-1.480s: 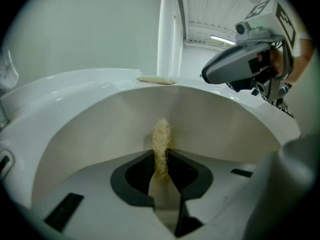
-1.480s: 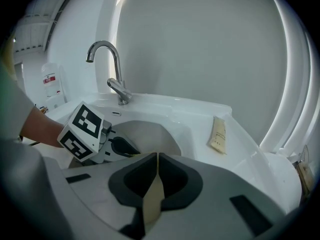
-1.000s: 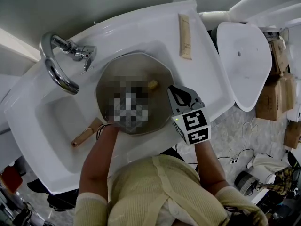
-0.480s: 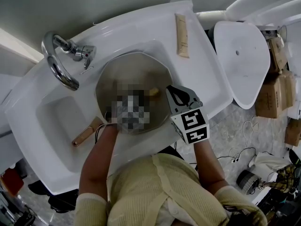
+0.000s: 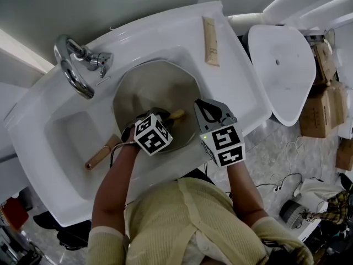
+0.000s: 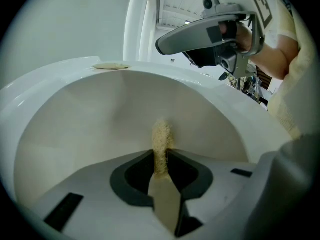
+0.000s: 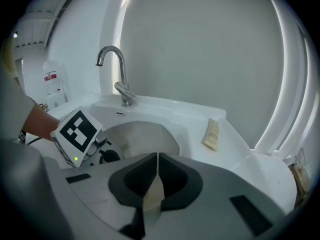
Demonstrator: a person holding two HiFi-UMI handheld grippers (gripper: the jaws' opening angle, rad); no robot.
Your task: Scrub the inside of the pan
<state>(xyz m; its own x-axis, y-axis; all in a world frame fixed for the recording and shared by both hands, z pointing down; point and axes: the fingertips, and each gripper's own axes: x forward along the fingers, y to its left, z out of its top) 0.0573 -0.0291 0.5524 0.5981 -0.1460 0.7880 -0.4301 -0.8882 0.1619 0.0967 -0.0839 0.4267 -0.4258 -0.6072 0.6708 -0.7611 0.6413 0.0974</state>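
A round pan (image 5: 148,88) with a beige inside sits in the sink's right basin. My left gripper (image 5: 167,118) reaches into it from the near side. It is shut on a tan scrubber (image 5: 177,114) whose bristly end (image 6: 161,136) rests on the pan's inside (image 6: 85,129). My right gripper (image 5: 203,110) is at the pan's right edge, shut on the pan's rim, and a beige strip shows between its jaws (image 7: 156,160). In the left gripper view the right gripper (image 6: 200,34) hangs over the far rim.
A chrome faucet (image 5: 71,73) stands at the sink's back left, above the empty left basin (image 5: 69,142). A wooden handle (image 5: 100,154) lies under my left arm. A tan tube (image 5: 210,33) lies on the sink's rim. A white oval fixture (image 5: 281,65) and cardboard boxes (image 5: 320,104) stand to the right.
The scrubber's tip has slid across the pan's inside toward the near side. The right gripper has stayed at the rim.
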